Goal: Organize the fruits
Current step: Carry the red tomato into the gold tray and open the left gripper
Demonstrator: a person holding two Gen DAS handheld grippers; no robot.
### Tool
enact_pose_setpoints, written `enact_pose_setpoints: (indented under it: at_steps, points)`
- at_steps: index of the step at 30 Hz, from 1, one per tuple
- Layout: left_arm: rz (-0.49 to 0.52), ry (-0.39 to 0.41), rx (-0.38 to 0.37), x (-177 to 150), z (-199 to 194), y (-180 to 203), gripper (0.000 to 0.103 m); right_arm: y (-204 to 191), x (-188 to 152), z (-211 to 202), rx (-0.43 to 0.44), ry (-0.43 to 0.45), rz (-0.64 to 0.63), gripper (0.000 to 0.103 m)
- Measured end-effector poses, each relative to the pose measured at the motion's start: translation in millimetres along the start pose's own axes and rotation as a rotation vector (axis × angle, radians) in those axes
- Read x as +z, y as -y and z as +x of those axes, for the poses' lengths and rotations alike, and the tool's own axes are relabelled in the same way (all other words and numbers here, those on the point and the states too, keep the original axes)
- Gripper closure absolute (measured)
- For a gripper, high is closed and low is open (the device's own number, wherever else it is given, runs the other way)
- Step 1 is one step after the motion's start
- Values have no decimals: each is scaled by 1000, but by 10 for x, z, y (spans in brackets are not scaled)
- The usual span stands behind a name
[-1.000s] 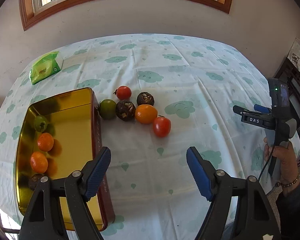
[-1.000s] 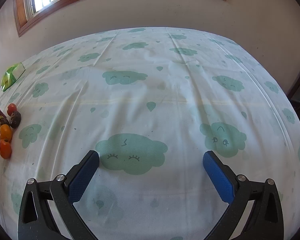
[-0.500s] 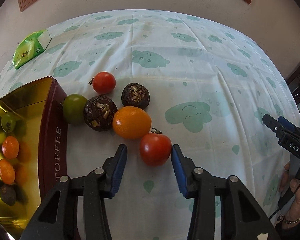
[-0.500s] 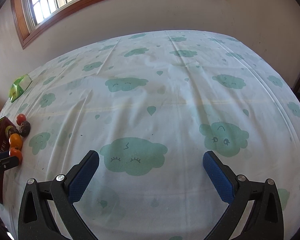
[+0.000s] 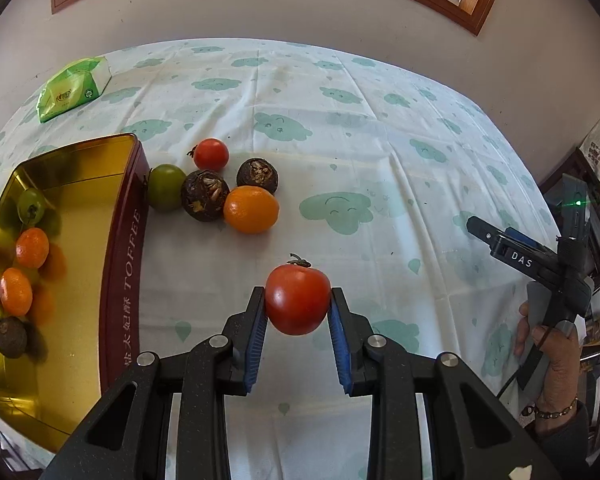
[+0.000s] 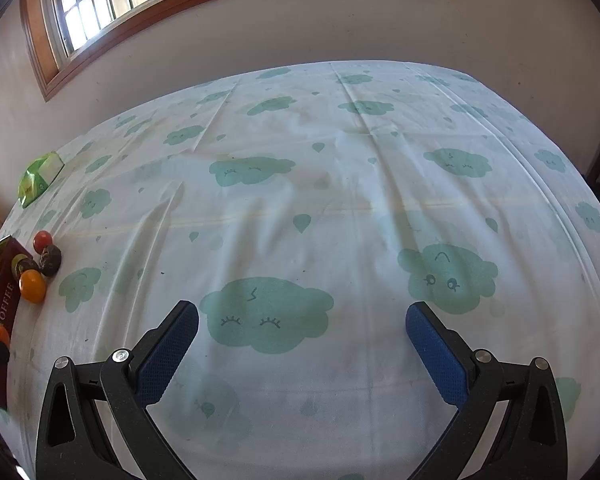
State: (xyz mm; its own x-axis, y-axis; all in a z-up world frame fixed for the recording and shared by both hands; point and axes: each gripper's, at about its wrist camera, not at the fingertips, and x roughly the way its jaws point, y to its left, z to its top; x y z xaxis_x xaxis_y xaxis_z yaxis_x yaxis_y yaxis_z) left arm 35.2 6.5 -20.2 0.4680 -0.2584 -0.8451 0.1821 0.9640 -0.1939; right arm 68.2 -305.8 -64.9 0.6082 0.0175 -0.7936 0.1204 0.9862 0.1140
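Left claw (image 5: 298,306): my blue pads clamped on round red tomato (image 5: 297,299), lower centre of frame. Destination, gold-lined rectangular toffee tin (image 5: 121,248), lies left. Right claw (image 6: 302,320): spread apart, empty, over cloud-print worktop (image 6: 340,200).

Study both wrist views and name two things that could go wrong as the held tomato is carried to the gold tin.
1. The left tool pinches the round red tomato only at its tips, on smooth curved skin; it may slip out or bruise.
2. The way to the gold rectangular tin passes near the loose orange citrus fruit and dark brown round fruit; a low swing could knock them rolling. The tin's raised maroon wall could also catch the tomato.
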Motion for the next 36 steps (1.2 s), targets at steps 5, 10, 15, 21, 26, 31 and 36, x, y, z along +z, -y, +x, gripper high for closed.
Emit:
enact_pose_setpoints:
  at_steps: [5,10,15,21,26,31,36]
  points:
    - [-33,24,-4,-85,-250,-178,76,-13,11,18,-12,-5,-6,0]
    - [-59,51,13,-157,-432,-373,76,-40,10,26,-27,-10,-15,0]
    - [-81,72,54,-209,-552,-588,76,-61,10,37,-45,-16,-25,0]
    - [-76,107,137,-240,-607,-783,76,-76,10,47,-57,-21,-31,0]
    - [-58,120,201,-274,-572,-879,76,-83,12,52,-61,-22,-33,0]
    - [-31,126,253,-307,-523,-918,76,-79,11,57,-64,-23,-33,0]
    - [-24,125,280,-312,-465,-972,76,-75,16,65,-65,-24,-34,0]
